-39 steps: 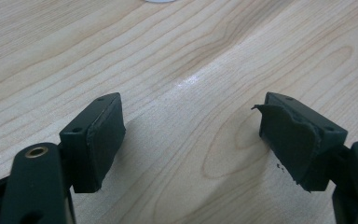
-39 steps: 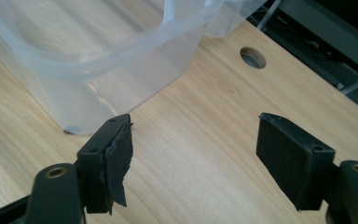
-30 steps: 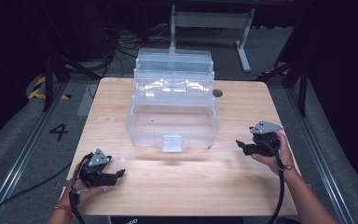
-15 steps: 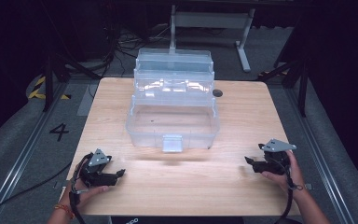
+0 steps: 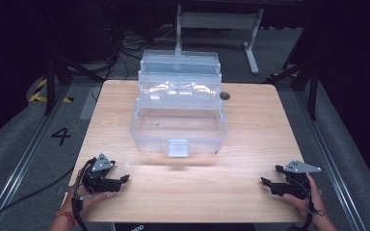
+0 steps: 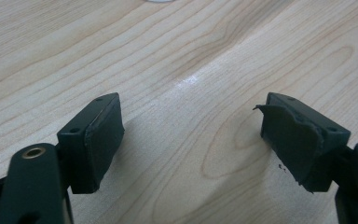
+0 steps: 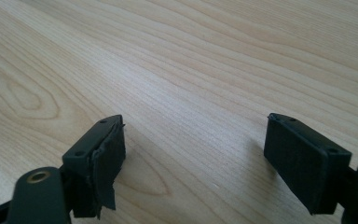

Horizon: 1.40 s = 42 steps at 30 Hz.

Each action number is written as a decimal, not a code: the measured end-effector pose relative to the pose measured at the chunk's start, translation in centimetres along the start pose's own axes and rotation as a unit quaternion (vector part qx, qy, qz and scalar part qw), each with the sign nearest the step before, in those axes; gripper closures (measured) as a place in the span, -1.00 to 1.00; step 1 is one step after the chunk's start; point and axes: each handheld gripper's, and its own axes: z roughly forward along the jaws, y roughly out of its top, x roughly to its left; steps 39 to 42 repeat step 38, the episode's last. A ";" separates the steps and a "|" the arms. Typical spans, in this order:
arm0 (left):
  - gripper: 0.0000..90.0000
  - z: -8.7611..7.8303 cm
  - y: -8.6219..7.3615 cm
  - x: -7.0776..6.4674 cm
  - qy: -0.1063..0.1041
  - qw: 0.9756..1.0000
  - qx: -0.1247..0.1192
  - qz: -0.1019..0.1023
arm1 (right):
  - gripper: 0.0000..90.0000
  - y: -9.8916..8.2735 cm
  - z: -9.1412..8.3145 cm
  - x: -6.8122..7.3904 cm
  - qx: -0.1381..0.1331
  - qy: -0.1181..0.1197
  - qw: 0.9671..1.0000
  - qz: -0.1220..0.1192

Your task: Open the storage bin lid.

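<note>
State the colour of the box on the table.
The box is clear, colourless plastic; the high view shows it best.

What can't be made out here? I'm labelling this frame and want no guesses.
- Small dark object beside the clear box, high view: too small to identify.
- Box's rear tiers, high view: clear walls overlap and glare.
- Person's forearms, high view: cut off by the bottom edge.

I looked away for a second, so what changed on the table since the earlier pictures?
The right tongs came down from beside the clear box toward the table's near right corner, jaws opening slightly, nothing between them. The left tongs, open and empty, and the box stayed put.
</note>
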 end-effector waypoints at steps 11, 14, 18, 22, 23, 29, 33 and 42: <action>-0.59 0.1 0.0 -0.2 0.003 1.000 0.001 -0.001 | -0.56 0.0 0.0 0.0 0.000 -0.001 1.000 0.001; -0.60 0.1 0.0 -0.1 0.000 1.000 0.002 0.001 | -0.56 0.0 0.0 0.0 0.001 -0.001 1.000 0.001; -0.62 0.1 0.1 -0.1 0.000 1.000 0.002 0.007 | -0.56 0.0 0.0 0.0 0.001 -0.001 1.000 0.001; -0.63 0.1 0.1 -0.1 -0.002 1.000 0.004 0.009 | -0.58 0.0 0.1 0.0 0.001 -0.001 1.000 0.002; -0.63 0.1 0.1 -0.1 -0.002 1.000 0.004 0.009 | -0.58 0.0 0.1 0.0 0.001 -0.001 1.000 0.002; -0.64 0.1 0.1 -0.1 -0.002 1.000 0.005 0.009 | -0.59 0.1 0.2 0.0 0.003 -0.003 1.000 0.003; -0.65 0.2 0.2 -0.1 -0.002 1.000 0.005 0.008 | -0.59 0.1 0.2 0.0 0.003 -0.003 1.000 0.003; -0.66 0.2 0.2 -0.1 0.001 1.000 0.004 0.008 | -0.60 0.1 0.2 -0.1 0.003 -0.004 1.000 0.003</action>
